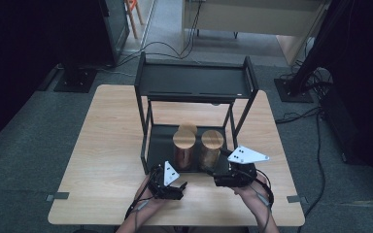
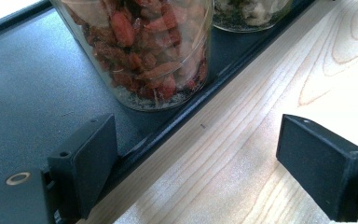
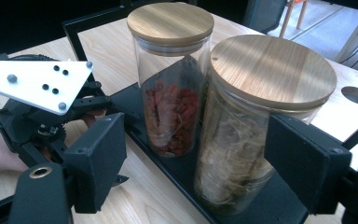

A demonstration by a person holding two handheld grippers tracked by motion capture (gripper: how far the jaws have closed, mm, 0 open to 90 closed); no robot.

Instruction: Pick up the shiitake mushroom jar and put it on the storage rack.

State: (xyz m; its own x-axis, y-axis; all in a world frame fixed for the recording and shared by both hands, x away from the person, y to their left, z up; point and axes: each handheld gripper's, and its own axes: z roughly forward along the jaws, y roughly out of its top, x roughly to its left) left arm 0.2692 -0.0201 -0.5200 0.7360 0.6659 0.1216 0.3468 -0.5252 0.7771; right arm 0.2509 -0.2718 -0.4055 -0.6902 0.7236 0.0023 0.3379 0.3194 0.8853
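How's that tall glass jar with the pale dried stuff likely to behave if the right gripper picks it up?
The jar of pale dried pieces is smooth clear glass, so it is probably slippery and breakable. It stands tall and narrow on the black shelf tray, so a high push may tip it. Its wooden lid seems only to rest on top and might lift off.

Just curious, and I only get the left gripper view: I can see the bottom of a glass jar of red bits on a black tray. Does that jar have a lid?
Observer: Yes. The right gripper view shows a round wooden lid on the red-filled jar.
Operator: Is anything happening to the jar next to it?
Observer: The right gripper faces the pale-filled jar, with its fingers open and not pressing on it.
Operator: So just two jars?
Observer: No. The high view shows a third jar behind them, under the rack's upper shelf.
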